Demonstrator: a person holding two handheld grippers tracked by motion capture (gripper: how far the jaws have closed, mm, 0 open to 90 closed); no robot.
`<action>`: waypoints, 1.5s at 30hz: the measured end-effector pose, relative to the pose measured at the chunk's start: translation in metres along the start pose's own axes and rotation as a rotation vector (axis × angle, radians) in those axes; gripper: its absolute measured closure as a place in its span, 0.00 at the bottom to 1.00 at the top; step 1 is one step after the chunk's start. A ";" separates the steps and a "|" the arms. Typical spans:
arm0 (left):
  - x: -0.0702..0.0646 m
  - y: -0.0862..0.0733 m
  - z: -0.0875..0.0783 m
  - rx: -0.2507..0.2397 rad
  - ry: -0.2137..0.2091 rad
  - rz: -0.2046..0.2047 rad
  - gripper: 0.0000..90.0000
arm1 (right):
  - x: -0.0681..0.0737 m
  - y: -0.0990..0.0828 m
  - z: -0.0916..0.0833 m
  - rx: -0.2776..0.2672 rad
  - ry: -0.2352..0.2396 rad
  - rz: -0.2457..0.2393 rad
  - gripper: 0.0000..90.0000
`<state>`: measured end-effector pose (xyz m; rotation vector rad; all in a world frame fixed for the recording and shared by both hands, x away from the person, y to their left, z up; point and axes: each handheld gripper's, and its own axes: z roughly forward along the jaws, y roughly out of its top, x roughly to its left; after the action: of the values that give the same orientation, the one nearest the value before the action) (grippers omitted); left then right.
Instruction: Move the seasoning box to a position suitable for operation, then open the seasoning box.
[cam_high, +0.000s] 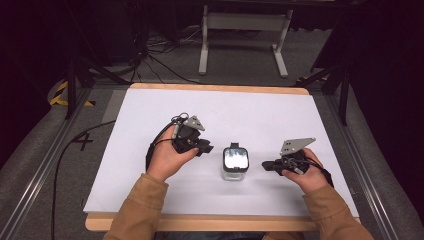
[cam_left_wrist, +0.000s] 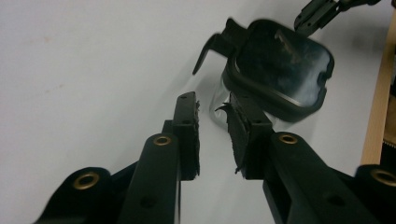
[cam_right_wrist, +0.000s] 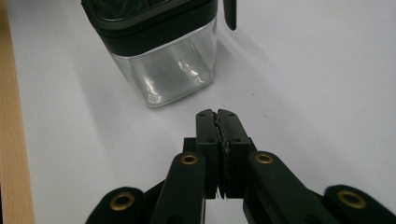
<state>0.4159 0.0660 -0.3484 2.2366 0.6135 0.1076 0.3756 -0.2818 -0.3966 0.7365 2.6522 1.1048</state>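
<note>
A clear square jar (cam_high: 235, 164) with a black lid and a side latch stands upright in the middle of the white sheet. In the left gripper view the jar (cam_left_wrist: 280, 70) is just beyond and right of the jaws. My left gripper (cam_high: 208, 148) sits to the jar's left, pointing at it. The left gripper (cam_left_wrist: 211, 106) is open by a narrow gap with nothing between its pads. My right gripper (cam_high: 265, 164) lies to the jar's right, pointing at it. The right gripper (cam_right_wrist: 215, 115) is shut on nothing, a short way from the jar's glass wall (cam_right_wrist: 163, 70).
A white sheet (cam_high: 150, 190) covers the wooden table, whose edge (cam_high: 200, 222) runs along the front. Metal rails flank the table on both sides. A white frame (cam_high: 242, 35) and cables lie on the floor beyond. The other gripper's tip (cam_left_wrist: 322, 10) shows past the jar.
</note>
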 end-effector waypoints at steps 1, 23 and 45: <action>0.000 0.004 0.001 -0.013 -0.003 0.003 0.84 | 0.000 -0.001 -0.002 -0.006 -0.007 0.005 0.98; 0.004 0.037 0.056 -0.072 -0.097 0.018 0.94 | 0.004 -0.025 -0.022 -0.047 -0.065 0.090 0.94; 0.005 0.037 0.065 -0.060 -0.118 -0.006 1.00 | 0.013 -0.018 -0.020 -0.064 -0.058 0.068 0.92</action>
<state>0.4523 0.0031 -0.3668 2.1658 0.5465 -0.0092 0.3511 -0.2984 -0.3950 0.8387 2.5493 1.1610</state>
